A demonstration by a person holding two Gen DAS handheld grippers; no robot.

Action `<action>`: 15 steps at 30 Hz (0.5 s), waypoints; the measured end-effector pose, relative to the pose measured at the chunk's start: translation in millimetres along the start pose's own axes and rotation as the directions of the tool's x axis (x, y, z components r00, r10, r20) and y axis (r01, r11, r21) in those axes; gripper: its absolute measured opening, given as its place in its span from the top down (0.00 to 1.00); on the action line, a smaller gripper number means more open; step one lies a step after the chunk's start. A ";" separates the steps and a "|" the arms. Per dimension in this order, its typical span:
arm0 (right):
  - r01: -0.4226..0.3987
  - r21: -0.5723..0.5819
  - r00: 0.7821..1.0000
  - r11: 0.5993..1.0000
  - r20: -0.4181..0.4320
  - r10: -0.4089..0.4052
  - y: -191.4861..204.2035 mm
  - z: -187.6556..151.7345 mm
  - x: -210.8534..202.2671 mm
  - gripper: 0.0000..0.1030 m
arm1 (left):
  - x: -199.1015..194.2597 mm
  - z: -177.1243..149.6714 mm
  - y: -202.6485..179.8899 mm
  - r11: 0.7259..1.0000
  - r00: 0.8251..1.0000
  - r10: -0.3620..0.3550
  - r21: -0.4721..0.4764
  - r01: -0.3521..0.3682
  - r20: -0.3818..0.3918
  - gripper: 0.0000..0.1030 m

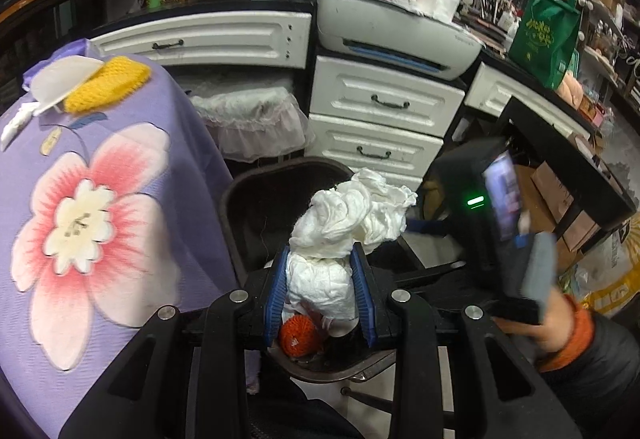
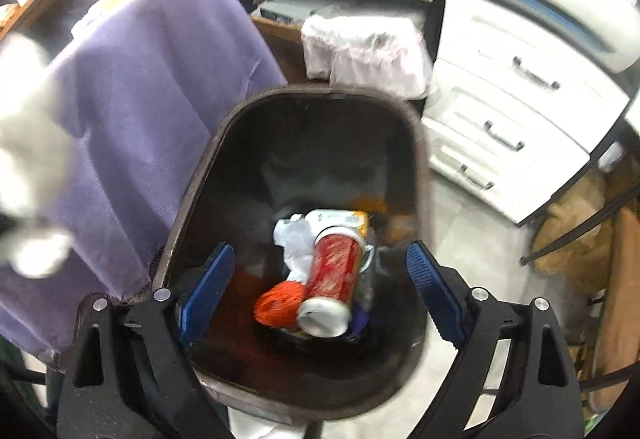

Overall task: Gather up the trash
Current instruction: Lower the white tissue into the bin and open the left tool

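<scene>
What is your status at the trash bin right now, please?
Left claw shut on crumpled tissue, above the bin. Right claw open, empty, over the bin. Red can, orange ball already inside. Nothing blocking.

The crumpled white tissue (image 1: 344, 239) hides most of the dark bin (image 1: 248, 199) behind it. In the right wrist view a white shape (image 2: 28, 159) at the left edge is blurred (cut off too); the red can (image 2: 334, 279) is smeared, label unreadable.

The left tongs (image 1: 323, 289) are clamped around something, while the right tongs (image 2: 320, 289) gape wide.
</scene>
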State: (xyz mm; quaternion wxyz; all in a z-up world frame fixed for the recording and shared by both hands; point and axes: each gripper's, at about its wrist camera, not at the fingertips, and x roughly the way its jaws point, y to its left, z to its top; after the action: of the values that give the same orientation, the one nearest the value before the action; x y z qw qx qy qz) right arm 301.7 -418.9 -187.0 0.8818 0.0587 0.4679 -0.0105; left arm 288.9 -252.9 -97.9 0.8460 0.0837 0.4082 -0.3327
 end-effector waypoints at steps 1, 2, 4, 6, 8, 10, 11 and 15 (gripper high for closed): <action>0.010 0.000 1.000 1.000 0.009 -0.010 -2.6 -1.1 -5.9 0.15 | 6.2 -1.4 -2.8 1.000 1.000 -0.002 0.007 0.002 -0.012 0.70; 0.021 0.001 1.000 1.000 0.015 -0.021 -5.9 -2.1 -10.3 0.15 | 10.8 -2.7 -4.7 1.000 1.000 -0.003 0.009 0.003 -0.021 0.70; 0.057 0.007 0.998 0.998 0.027 -0.057 -15.7 -5.4 -23.0 0.15 | 20.8 -5.7 -7.2 1.000 0.999 -0.004 0.010 0.005 -0.043 0.70; 0.089 0.020 0.996 0.996 0.031 -0.089 -24.8 -9.9 -33.1 0.15 | 32.3 -11.1 -10.2 1.000 0.998 -0.002 0.014 0.003 -0.070 0.70; 0.127 0.031 0.991 0.991 0.035 -0.128 -34.2 -15.1 -40.8 0.15 | 41.9 -16.1 -13.0 1.000 0.996 0.003 0.020 -0.001 -0.093 0.70; 0.152 0.039 0.987 0.988 0.040 -0.154 -42.4 -21.0 -46.8 0.15 | 50.6 -20.7 -15.2 1.000 0.993 0.004 0.027 -0.001 -0.118 0.70; 0.159 0.060 0.986 0.986 0.040 -0.161 -48.5 -24.0 -50.1 0.15 | 55.7 -22.8 -17.0 1.000 0.991 0.007 0.031 -0.003 -0.130 0.70; 0.153 0.143 0.987 0.978 0.032 -0.159 -67.8 -33.5 -53.1 0.15 | 71.8 -27.9 -21.5 0.999 0.986 0.007 0.046 0.001 -0.167 0.69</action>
State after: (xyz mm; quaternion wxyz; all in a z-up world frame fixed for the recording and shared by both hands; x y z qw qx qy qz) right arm 239.3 -484.3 -168.1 0.8818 0.0832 0.4501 -0.1140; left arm 289.6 -293.3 -166.9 0.8070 0.1313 0.4700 -0.3325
